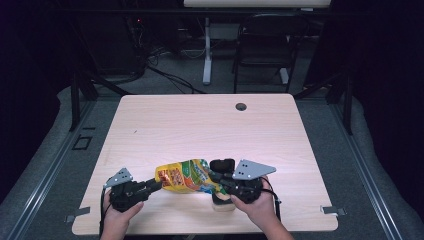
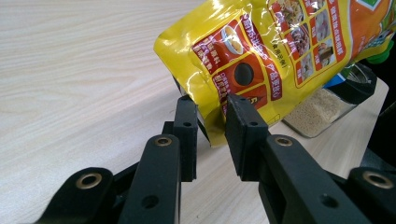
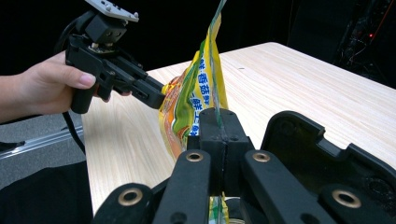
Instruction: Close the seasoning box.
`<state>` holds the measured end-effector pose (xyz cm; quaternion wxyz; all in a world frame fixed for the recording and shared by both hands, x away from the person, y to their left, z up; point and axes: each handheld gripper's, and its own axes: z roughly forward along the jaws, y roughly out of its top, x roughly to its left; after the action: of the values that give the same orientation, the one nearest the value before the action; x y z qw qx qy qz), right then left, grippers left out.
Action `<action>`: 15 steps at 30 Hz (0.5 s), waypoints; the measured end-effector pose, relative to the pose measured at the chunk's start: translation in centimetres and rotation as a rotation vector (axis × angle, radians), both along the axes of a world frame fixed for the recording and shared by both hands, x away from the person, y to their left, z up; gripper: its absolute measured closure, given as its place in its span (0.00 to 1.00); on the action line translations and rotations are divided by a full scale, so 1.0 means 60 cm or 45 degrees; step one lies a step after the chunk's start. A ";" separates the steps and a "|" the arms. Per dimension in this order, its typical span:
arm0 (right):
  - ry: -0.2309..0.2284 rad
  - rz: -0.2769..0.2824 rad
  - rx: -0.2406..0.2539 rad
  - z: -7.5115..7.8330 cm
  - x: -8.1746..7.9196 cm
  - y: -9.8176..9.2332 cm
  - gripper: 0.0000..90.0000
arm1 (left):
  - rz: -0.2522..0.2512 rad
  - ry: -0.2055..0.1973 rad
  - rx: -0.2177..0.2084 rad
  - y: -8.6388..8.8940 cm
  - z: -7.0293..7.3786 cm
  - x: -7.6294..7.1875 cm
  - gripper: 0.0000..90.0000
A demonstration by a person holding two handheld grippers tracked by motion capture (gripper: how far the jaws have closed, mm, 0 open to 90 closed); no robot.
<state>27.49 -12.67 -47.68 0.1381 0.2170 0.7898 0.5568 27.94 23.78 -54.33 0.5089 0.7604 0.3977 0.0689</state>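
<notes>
Black fingers of my right gripper [image 3: 219,135] pinch the top edge of the glossy yellow seasoning pouch [image 1: 186,176], keeping it off the worktop [image 1: 200,125]; my left gripper's [image 2: 212,126] fingers straddle the pouch's bottom corner, slightly parted, to tip it over the clear jar [image 2: 322,112] beneath the pouch

The pouch [image 1: 186,176] hangs above the near middle of the table [image 1: 200,125], between the two grippers: the left gripper [image 1: 156,184] at its 9 o'clock end, the right gripper [image 1: 218,178] at its 3 o'clock end. A jar [image 1: 223,201] stands on the table at about 5 o'clock of the pouch, under the right gripper. A cable hole [image 1: 241,106] lies far off at 12 o'clock, and a chair [image 1: 265,45] stands behind the table.
</notes>
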 end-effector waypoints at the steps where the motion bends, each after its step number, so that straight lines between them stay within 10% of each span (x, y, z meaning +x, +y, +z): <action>1: 0.000 0.000 0.000 0.000 0.000 0.000 1.00 | 0.000 0.001 0.002 -0.001 -0.001 0.001 0.83; 15: -0.004 0.010 -0.003 0.003 0.001 0.007 1.00 | 0.004 0.034 0.024 -0.005 -0.016 0.006 0.81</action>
<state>27.57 -12.22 -47.49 0.1375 0.2128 0.7912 0.5566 28.30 23.46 -55.26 0.4961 0.7655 0.4048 0.0634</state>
